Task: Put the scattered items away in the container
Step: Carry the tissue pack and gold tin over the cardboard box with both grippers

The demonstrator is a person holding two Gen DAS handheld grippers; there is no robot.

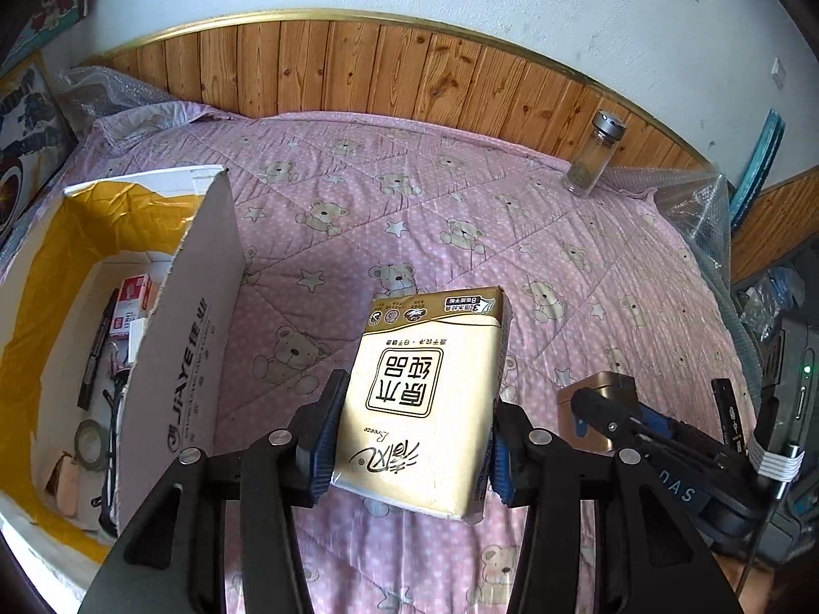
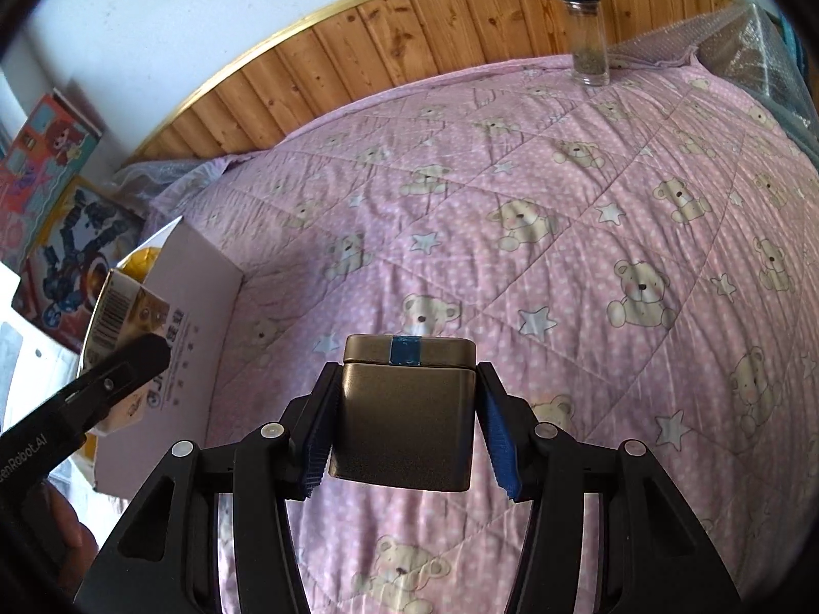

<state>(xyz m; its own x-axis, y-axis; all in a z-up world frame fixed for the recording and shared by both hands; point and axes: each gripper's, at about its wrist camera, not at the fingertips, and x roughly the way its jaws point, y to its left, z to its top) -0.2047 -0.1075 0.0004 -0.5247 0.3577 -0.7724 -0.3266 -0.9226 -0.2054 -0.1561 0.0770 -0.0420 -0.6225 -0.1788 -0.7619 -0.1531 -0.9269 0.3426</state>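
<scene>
My left gripper (image 1: pixel 419 394) is shut on a cream and gold tissue pack (image 1: pixel 430 389), held above the pink bear-print quilt just right of the box. The open cardboard box (image 1: pixel 189 358), lined in yellow, holds a black marker (image 1: pixel 97 348), a tape roll (image 1: pixel 89 442) and several small items. My right gripper (image 2: pixel 407 373) is shut on a bronze tin (image 2: pixel 404 419) with a strip of blue tape on its lid, above the quilt. The right wrist view also has the box (image 2: pixel 189 317) at left, with the tissue pack (image 2: pixel 123 302) in front of it.
A glass jar (image 1: pixel 591 158) (image 2: pixel 588 36) with a metal lid stands at the quilt's far right, by the wooden panel (image 1: pixel 358 66). Bubble wrap (image 1: pixel 701 215) lies along the right edge. Toy boxes (image 2: pixel 56 169) lean at the left. A grey device (image 1: pixel 798 384) sits at the right.
</scene>
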